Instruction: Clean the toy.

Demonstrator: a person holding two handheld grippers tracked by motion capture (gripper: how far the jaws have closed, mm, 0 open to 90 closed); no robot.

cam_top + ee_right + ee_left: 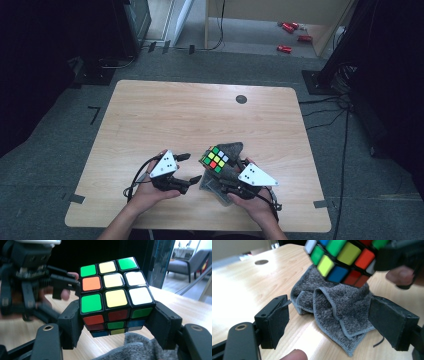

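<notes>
While the right gripper (117, 326) clamps the puzzle cube (113, 297) just above the grey cloth (334, 310) on the table (165, 115), the left gripper (328, 322) stands apart and empty, so a careless nudge could twist the cube loose.

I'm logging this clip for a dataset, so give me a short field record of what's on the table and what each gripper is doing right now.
surface: wooden table
held item: puzzle cube, lifted above the cloth
right gripper: shut on the puzzle cube, pads pressing two opposite sides
left gripper: open, nothing between its pads, aimed at the cloth
cloth: grey towel, crumpled on the table beneath the cube
table mark: dark round spot near the far edge
</notes>
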